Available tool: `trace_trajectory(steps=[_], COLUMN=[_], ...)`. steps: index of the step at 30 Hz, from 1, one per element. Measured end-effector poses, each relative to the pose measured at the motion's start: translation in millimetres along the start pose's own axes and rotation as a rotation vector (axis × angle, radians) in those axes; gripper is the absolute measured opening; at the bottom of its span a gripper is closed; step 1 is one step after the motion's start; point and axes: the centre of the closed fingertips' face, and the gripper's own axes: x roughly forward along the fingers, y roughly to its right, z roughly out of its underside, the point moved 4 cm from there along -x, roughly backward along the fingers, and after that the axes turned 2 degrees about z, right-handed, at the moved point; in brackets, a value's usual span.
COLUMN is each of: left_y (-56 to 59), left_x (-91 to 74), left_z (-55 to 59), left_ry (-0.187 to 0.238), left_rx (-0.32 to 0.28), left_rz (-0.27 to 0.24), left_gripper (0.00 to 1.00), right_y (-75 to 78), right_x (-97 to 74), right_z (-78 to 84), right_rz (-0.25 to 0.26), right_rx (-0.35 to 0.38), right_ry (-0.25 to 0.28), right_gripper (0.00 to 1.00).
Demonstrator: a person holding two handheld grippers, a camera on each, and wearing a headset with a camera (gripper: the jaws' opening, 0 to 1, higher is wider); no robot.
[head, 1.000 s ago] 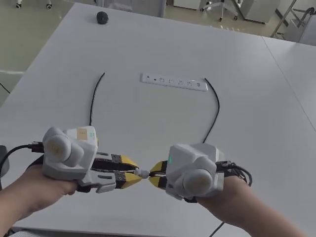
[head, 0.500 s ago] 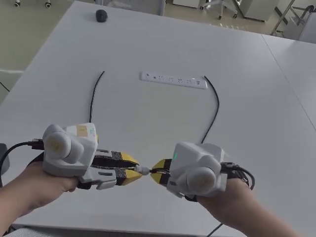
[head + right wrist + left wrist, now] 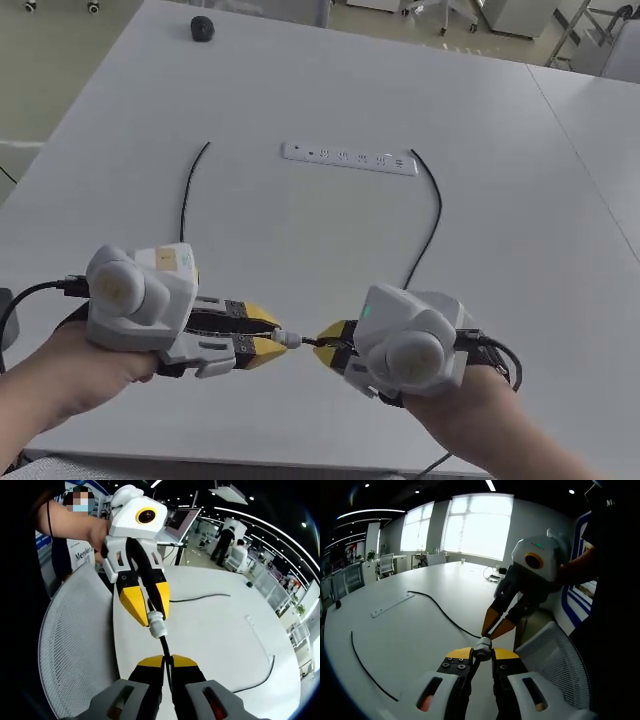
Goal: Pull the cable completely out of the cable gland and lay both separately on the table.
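Low in the frame, above the white surface (image 3: 330,230), the two grippers have drawn slightly further apart than a second ago. The left gripper (image 3: 270,340) has its jaws clamped on the cable gland (image 3: 289,340), and the right gripper (image 3: 328,344) pinches the cable (image 3: 309,343). A short black stretch now shows between them, so extraction looks begun but not finished. The gland is small, pale and rounded.

Table (image 3: 300,90) logged white | cable gland (image 3: 290,340) pale grey-white | cable (image 3: 437,215) black | loose cord (image 3: 188,200) near left edge black | power strip (image 3: 348,159) white | left tool (image 3: 270,338), right tool (image 3: 325,345): jaws tipped yellow, housings light grey
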Motion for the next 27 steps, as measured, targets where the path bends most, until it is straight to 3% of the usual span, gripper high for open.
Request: trace_trajectory(steps=[10,24,27], left_y=[2.0,5.4,6.7], left_x=[-1.1,0.7,2.5], left_z=[-0.8,2.1,1.9], left_ry=[0.005,0.005,0.006], left_rx=[-0.007,-0.018,-0.02], left_rz=[-0.003,0.004,0.006], left_gripper=[0.15,0.15,0.15], right_y=[5.2,16.7,17.6], right_x=[-1.2,0.9,-0.2], right_z=[13.4,40.3,41.6], right_rz=[0.023,0.098,0.091], right_rx=[0.076,0.16,0.187], right_ry=[-0.022,-0.093,-0.091], right_gripper=[0.0,0.0,0.0])
